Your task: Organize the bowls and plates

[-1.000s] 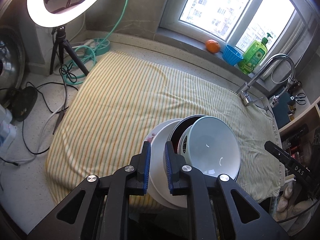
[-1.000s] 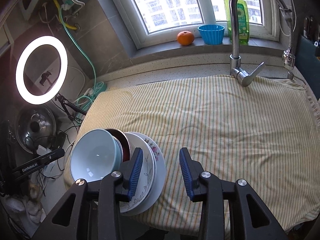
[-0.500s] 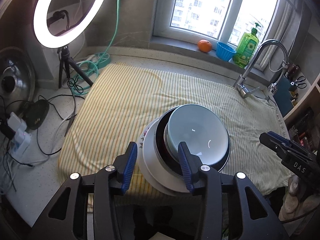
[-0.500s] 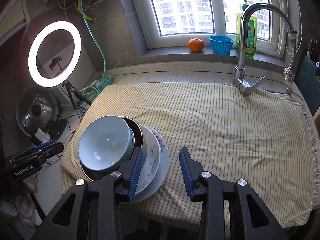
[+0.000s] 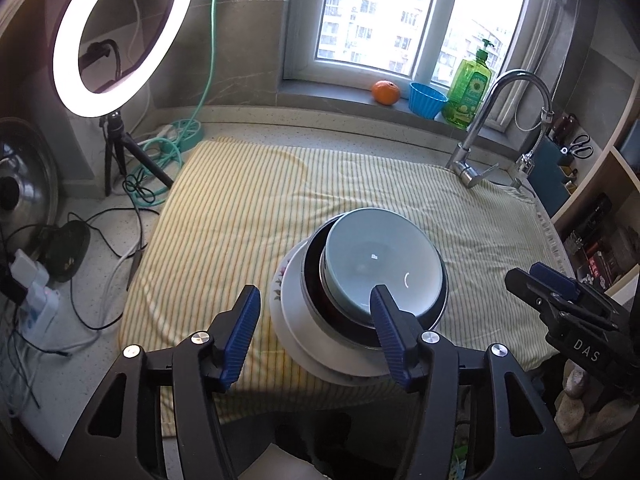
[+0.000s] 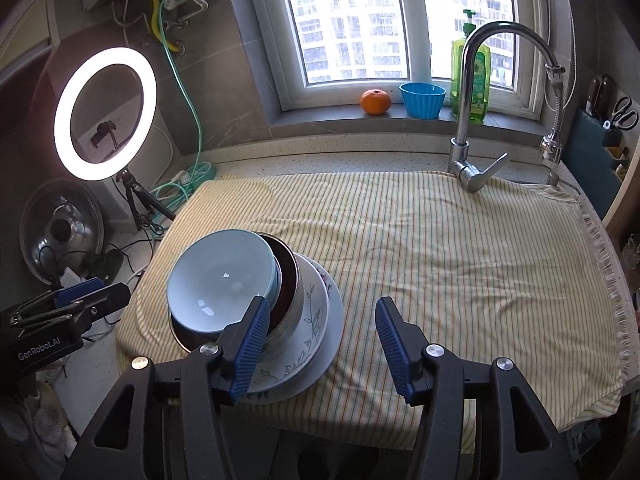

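Since a second ago my left gripper (image 5: 314, 336) has let go of the plates: its jaws, then nearly closed on the rim, now stand wide apart and hold nothing. Just ahead of them the stack sits on the striped cloth (image 5: 248, 224) over the tabletop: pale blue bowl (image 5: 380, 264) in a dark bowl (image 5: 314, 280), on a floral plate (image 6: 310, 316) and a white plate (image 5: 292, 320). My right gripper (image 6: 318, 338) also gapes wide and empty, the stack just beside its left jaw.
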Action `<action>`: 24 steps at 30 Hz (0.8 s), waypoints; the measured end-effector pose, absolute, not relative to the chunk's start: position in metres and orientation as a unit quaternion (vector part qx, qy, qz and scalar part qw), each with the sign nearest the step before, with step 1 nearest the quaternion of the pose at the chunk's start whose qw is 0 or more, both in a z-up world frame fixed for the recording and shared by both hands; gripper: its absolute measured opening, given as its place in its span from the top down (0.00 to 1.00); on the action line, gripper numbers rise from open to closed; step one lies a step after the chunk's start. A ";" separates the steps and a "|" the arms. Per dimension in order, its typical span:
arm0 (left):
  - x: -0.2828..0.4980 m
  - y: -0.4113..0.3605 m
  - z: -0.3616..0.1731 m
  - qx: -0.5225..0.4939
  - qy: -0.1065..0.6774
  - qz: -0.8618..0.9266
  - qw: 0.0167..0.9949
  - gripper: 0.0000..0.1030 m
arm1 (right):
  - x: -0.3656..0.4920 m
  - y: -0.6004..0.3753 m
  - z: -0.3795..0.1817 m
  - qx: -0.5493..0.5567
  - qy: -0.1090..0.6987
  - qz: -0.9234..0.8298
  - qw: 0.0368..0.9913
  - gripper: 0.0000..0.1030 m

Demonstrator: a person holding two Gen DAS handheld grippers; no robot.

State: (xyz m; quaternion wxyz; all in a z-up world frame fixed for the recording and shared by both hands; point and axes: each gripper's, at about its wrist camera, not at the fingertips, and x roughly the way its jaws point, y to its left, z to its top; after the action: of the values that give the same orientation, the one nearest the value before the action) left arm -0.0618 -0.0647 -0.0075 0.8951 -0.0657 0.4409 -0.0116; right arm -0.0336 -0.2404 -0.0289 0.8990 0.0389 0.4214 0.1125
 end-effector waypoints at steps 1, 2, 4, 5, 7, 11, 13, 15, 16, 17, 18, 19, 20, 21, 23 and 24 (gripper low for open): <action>-0.062 -0.064 -0.007 -0.065 0.440 -0.014 0.895 0.45 | -0.034 -0.239 -0.028 0.040 0.420 0.113 0.899 0.42; -0.061 -0.064 -0.007 -0.065 0.440 -0.016 0.895 0.45 | -0.035 -0.239 -0.027 0.041 0.418 0.111 0.901 0.38; -0.061 -0.063 -0.006 -0.062 0.439 -0.020 0.896 0.45 | -0.036 -0.238 -0.026 0.040 0.414 0.106 0.903 0.37; -0.061 -0.063 -0.006 -0.061 0.438 -0.022 0.896 0.45 | -0.036 -0.237 -0.026 0.039 0.413 0.105 0.904 0.37; -0.060 -0.061 -0.006 -0.061 0.438 -0.024 0.896 0.45 | -0.035 -0.237 -0.025 0.040 0.412 0.101 0.905 0.37; -0.060 -0.058 -0.006 -0.061 0.437 -0.026 0.897 0.44 | -0.035 -0.236 -0.025 0.045 0.413 0.096 0.905 0.36; -0.059 -0.057 -0.006 -0.061 0.437 -0.028 0.897 0.44 | -0.034 -0.236 -0.026 0.046 0.414 0.094 0.904 0.36; -0.059 -0.057 -0.006 -0.061 0.436 -0.029 0.897 0.44 | -0.034 -0.236 -0.026 0.047 0.415 0.093 0.904 0.36; -0.059 -0.056 -0.006 -0.062 0.436 -0.030 0.897 0.44 | -0.034 -0.236 -0.026 0.046 0.414 0.092 0.904 0.36; -0.059 -0.057 -0.006 -0.061 0.436 -0.031 0.897 0.44 | -0.034 -0.236 -0.026 0.047 0.415 0.091 0.904 0.35; -0.059 -0.057 -0.006 -0.061 0.436 -0.032 0.897 0.44 | -0.034 -0.237 -0.027 0.048 0.416 0.090 0.904 0.35; -0.060 -0.057 -0.006 -0.060 0.437 -0.033 0.897 0.44 | -0.034 -0.238 -0.027 0.050 0.417 0.091 0.903 0.35; -0.059 -0.057 -0.006 -0.060 0.437 -0.035 0.897 0.44 | -0.034 -0.238 -0.027 0.052 0.418 0.090 0.902 0.35; -0.060 -0.057 -0.006 -0.061 0.438 -0.036 0.896 0.44 | -0.034 -0.238 -0.028 0.052 0.419 0.090 0.902 0.35; -0.060 -0.058 -0.006 -0.060 0.437 -0.037 0.896 0.44 | -0.034 -0.238 -0.029 0.051 0.420 0.088 0.902 0.35; -0.059 -0.058 -0.006 -0.060 0.437 -0.037 0.897 0.44 | -0.034 -0.239 -0.029 0.051 0.420 0.088 0.902 0.35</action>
State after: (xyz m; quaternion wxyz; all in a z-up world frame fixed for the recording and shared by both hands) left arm -0.0595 -0.0580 -0.0057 0.8966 -0.0599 0.4372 -0.0369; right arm -0.0342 -0.2385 -0.0286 0.9019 0.0509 0.4198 0.0877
